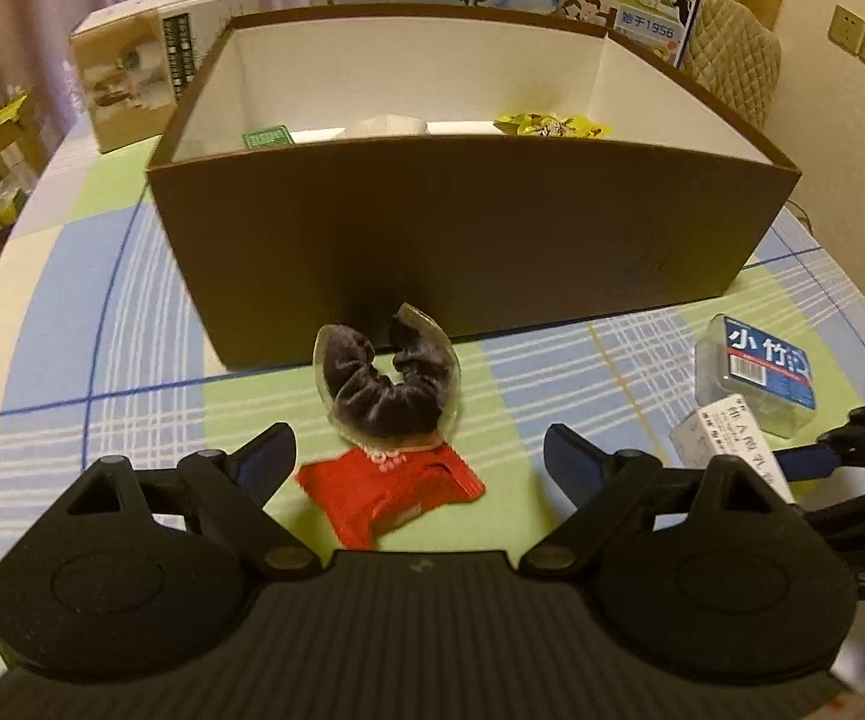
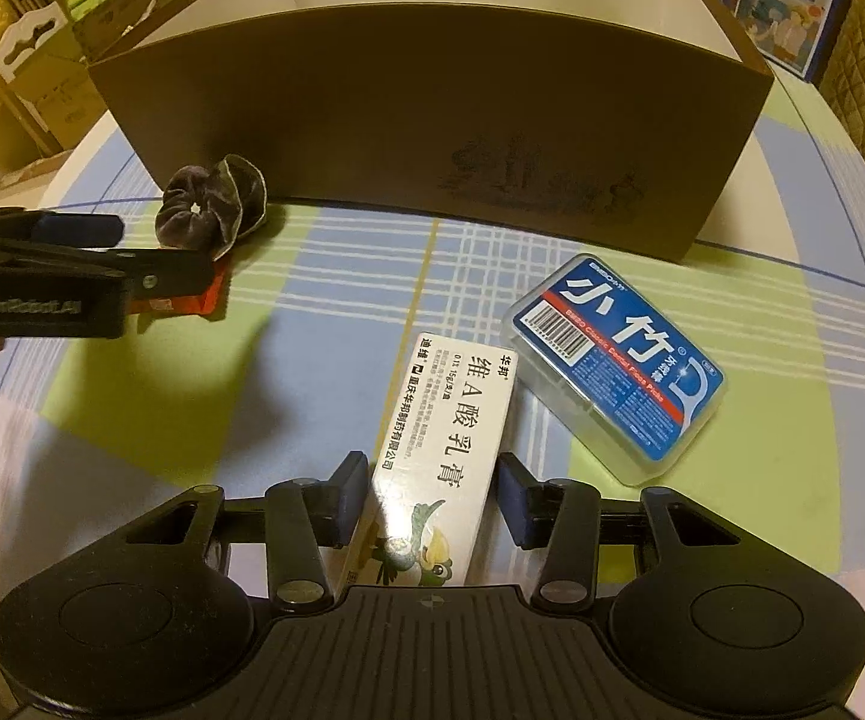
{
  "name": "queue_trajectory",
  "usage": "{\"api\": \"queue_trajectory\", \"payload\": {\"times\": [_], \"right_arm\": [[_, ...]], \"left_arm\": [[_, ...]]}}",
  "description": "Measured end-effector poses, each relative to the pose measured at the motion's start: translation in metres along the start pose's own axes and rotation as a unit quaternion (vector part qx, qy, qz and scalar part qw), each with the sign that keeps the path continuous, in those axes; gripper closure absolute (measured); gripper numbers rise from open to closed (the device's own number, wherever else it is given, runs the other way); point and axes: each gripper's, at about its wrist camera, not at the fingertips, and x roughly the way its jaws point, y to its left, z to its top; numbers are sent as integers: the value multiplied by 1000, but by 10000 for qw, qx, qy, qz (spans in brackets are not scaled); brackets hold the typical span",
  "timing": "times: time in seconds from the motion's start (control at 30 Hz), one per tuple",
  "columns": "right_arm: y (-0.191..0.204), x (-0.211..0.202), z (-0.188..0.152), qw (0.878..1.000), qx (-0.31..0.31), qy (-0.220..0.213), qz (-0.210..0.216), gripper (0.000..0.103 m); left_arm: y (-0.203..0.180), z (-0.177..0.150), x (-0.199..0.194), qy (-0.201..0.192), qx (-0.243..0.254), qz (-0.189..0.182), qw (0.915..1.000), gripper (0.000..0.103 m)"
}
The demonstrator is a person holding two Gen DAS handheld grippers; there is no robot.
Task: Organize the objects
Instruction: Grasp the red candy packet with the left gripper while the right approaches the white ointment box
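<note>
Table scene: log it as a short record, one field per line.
container: brown cardboard box, open top
loose items: dark velvet scrunchie, red packet, white ointment carton, clear dental floss pick box
left gripper: open, fingers either side of the red packet
right gripper: open, fingers flanking the ointment carton
surface: plaid tablecloth

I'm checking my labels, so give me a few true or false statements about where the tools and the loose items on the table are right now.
1. The right tool straddles the white ointment box. True.
2. The scrunchie lies inside the brown box. False: it lies on the tablecloth in front of it.
3. The left tool is open over the red packet. True.
4. The floss pick case is clamped. False: it lies free beside the ointment box.
</note>
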Motion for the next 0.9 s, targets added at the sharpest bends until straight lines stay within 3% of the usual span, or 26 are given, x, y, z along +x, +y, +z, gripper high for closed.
{"api": "queue_trajectory", "payload": {"times": [0.23,0.43,0.57,0.77,0.9], "right_arm": [[-4,0,2,9999,150,26,63,59],[-6,-1,5,9999,132,68,87,59],[-10,-1,9,9997,165,98,116,59],[-11,-1,11,9997,176,103,128,59],[-12,-1,11,9997,204,89,136,59]], "left_arm": [[13,3,25,328,-233,-389,9984,21],[9,-2,24,579,-109,-585,9965,26],[6,-4,17,730,-211,-761,9942,38],[1,0,19,763,-232,-336,9962,47],[4,3,20,741,-386,-272,9961,56]]}}
